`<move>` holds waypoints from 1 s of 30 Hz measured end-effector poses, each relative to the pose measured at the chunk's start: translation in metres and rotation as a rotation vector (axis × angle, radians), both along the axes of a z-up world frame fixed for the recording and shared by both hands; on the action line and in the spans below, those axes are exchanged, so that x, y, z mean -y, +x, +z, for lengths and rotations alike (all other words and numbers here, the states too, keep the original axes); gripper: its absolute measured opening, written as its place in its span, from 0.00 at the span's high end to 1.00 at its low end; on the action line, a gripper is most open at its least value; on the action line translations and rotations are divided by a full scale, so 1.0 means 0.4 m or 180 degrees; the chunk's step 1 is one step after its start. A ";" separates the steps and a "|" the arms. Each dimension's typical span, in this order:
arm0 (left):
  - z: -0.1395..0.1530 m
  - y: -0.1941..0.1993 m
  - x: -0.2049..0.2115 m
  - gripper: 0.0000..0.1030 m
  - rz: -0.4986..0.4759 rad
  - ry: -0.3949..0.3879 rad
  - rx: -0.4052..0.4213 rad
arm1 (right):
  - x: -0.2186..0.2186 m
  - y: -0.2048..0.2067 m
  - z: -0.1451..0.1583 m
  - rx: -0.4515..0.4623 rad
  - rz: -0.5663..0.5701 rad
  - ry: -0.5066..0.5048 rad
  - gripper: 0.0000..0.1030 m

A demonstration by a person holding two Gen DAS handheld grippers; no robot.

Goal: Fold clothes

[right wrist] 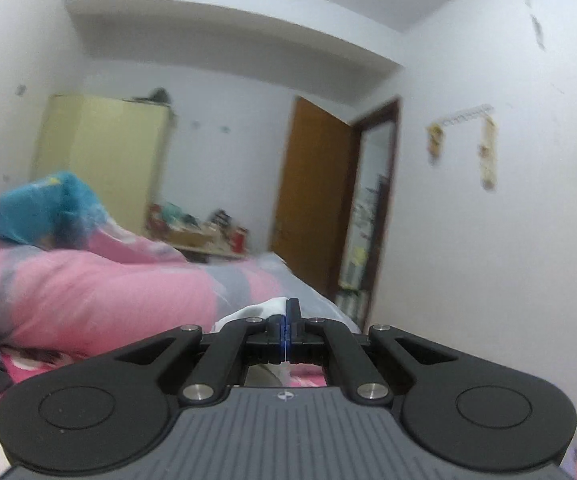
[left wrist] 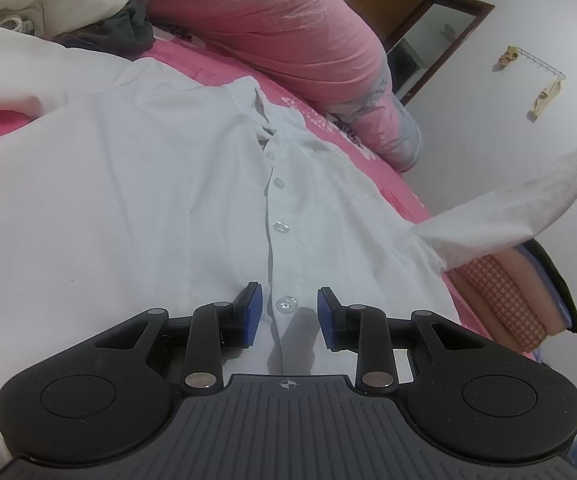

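A white button-front shirt (left wrist: 128, 200) lies spread face up on the pink bed sheet (left wrist: 388, 184). My left gripper (left wrist: 290, 296) is low over its lower placket. The blue pads (left wrist: 254, 308) stand apart on either side of a button (left wrist: 286, 304), and nothing is pinched between them. The shirt's right sleeve (left wrist: 508, 212) is lifted off the bed and stretches away to the right edge of the left wrist view. My right gripper (right wrist: 288, 308) is raised and level, shut on white cloth (right wrist: 256, 312), which bunches out at its fingertips.
A rolled pink quilt (left wrist: 280, 32) lies along the far side of the bed. Pale and dark clothes (left wrist: 128, 32) are piled at the upper left. A checked folded item (left wrist: 504, 300) sits by the bed's right edge. Beyond are a brown door (right wrist: 312, 200) and a yellow wardrobe (right wrist: 100, 160).
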State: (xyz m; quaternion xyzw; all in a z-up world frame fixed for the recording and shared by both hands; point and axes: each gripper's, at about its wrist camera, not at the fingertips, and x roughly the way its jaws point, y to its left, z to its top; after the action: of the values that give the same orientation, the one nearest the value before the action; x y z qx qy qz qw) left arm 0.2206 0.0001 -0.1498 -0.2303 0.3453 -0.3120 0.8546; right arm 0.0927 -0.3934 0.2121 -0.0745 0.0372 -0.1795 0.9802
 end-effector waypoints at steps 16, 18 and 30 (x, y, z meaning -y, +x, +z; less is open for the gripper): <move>0.171 -0.236 -0.296 0.62 0.0748 0.0074 0.0154 | -0.764 0.085 -0.240 -0.1175 0.2947 -0.0877 0.56; 0.164 -0.266 -0.322 0.57 0.0773 0.0154 0.0099 | -0.813 0.074 -0.311 -0.1287 0.3058 -0.0985 0.53; 0.186 -0.281 -0.272 0.52 0.0599 0.0521 0.0219 | -0.359 -0.082 -0.251 -0.0939 0.2062 0.1313 0.47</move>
State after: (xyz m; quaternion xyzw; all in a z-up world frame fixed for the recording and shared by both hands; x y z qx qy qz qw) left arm 0.1083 0.1087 -0.0755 -0.1803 0.3169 -0.2089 0.9074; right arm 0.0601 -0.2497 0.1118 0.0908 0.1871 0.1622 0.9646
